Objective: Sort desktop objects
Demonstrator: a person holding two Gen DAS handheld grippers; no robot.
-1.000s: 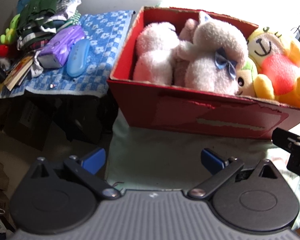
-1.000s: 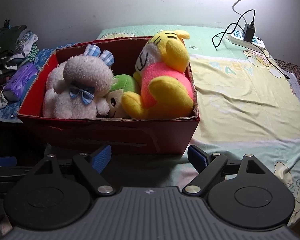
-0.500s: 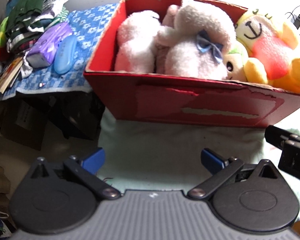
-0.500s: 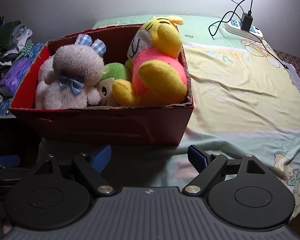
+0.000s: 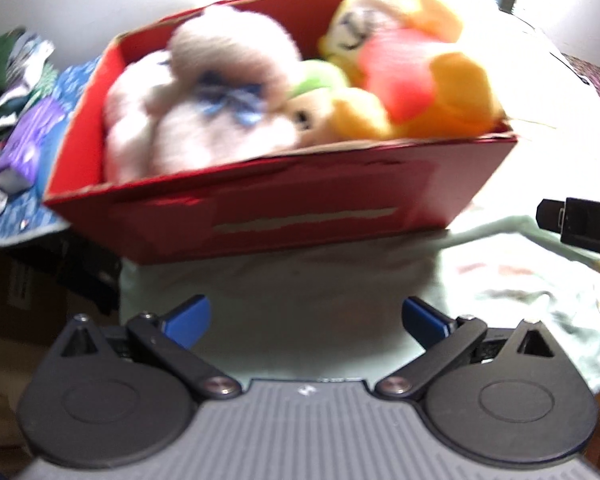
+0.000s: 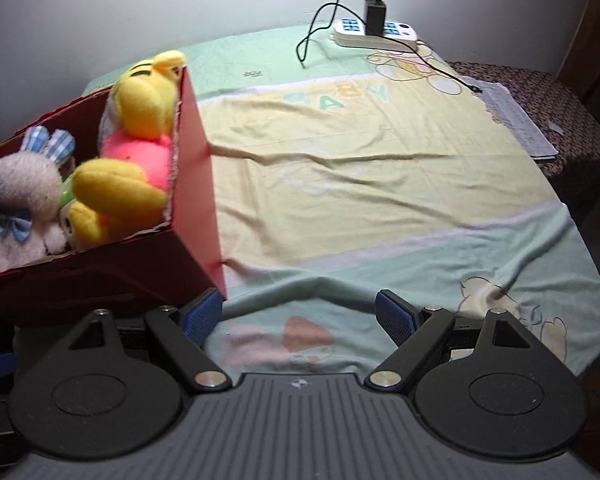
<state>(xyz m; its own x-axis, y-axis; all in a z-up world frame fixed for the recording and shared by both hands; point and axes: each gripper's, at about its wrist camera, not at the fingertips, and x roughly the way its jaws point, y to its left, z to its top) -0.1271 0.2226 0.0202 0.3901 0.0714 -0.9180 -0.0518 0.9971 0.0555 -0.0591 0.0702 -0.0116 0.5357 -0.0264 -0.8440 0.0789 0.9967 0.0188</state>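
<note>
A red cardboard box (image 5: 300, 216) stands on the cloth-covered table and holds a white plush bunny (image 5: 204, 120) with a blue bow, a small green-capped plush (image 5: 312, 96) and a yellow plush (image 5: 412, 76) with a pink belly. In the right wrist view the box (image 6: 196, 184) is at the left with the bunny (image 6: 16, 208) and yellow plush (image 6: 136, 148) inside. My left gripper (image 5: 306, 316) is open and empty, just in front of the box. My right gripper (image 6: 298, 314) is open and empty, by the box's right front corner.
A pastel cloth (image 6: 380, 168) covers the table. A white power strip (image 6: 376, 34) with a charger and cable lies at the far edge. Left of the box, a blue checked cloth (image 5: 32, 208) carries a purple item (image 5: 24, 140) and folded clothes.
The left wrist view has swung right and is blurred; the box now sits centred. The right wrist view has swung right, so the box has shifted to its left. Both grippers stay open.
</note>
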